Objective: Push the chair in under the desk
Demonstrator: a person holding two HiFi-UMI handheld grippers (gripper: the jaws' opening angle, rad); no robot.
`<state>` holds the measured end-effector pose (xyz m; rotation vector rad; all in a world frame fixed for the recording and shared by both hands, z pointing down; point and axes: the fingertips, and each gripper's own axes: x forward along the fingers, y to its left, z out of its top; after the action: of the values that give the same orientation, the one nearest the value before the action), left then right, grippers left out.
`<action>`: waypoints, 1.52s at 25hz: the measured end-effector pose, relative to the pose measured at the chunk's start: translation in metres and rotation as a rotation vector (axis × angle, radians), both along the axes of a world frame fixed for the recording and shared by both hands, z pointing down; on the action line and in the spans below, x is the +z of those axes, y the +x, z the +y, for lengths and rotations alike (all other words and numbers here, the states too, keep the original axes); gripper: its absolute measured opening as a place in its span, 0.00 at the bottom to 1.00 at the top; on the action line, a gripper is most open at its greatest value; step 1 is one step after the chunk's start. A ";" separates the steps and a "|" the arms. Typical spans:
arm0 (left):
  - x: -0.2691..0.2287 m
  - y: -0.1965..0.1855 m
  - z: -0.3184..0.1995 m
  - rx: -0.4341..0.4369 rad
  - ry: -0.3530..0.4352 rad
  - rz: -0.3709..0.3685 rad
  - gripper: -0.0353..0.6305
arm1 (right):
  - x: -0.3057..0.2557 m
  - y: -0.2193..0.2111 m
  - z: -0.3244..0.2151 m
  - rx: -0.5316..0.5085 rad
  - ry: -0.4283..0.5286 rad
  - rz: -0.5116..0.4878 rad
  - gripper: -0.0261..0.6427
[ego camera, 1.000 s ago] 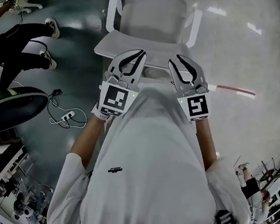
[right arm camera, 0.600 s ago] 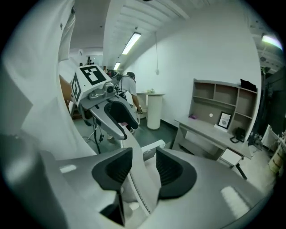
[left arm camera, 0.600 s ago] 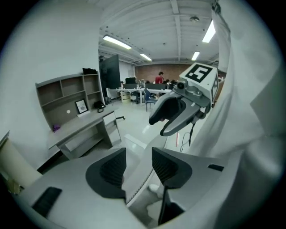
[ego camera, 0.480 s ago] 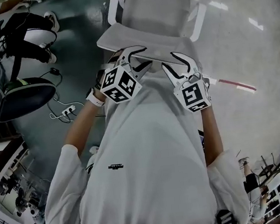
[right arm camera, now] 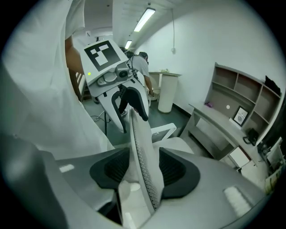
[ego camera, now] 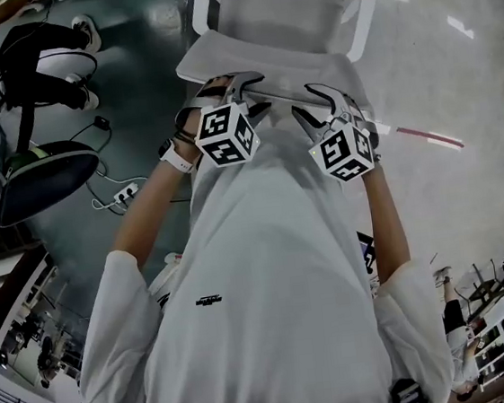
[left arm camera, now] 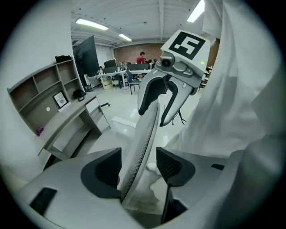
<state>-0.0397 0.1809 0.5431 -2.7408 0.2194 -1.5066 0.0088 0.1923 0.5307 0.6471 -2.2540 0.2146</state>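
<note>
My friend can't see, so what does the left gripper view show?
The white chair's backrest stands edge-on between the fingers of the left gripper, which have just been opening. Farther along, the right gripper, its fingers also just opening, straddles it too. A grey desk stands at left.

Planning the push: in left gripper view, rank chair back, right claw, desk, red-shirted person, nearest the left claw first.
1. chair back, inside the left claw, just opened.
2. right claw, likewise just opened, astride it.
3. desk, left.
4. red-shirted person, far back.
</note>
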 end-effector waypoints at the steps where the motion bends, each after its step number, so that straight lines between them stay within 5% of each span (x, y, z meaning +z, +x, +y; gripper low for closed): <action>1: 0.004 -0.001 0.000 0.005 -0.008 -0.008 0.40 | 0.006 0.001 0.000 -0.007 -0.001 0.024 0.35; 14: 0.016 -0.004 -0.005 0.024 0.080 -0.016 0.32 | 0.043 0.003 0.002 -0.116 0.106 0.198 0.24; 38: 0.025 0.030 -0.084 -0.051 0.116 -0.002 0.32 | 0.054 0.038 -0.079 -0.211 0.211 0.227 0.20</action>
<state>-0.0092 0.0967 0.5676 -2.6630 0.3669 -1.4578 0.0469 0.1130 0.5842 0.5081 -2.1203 -0.1943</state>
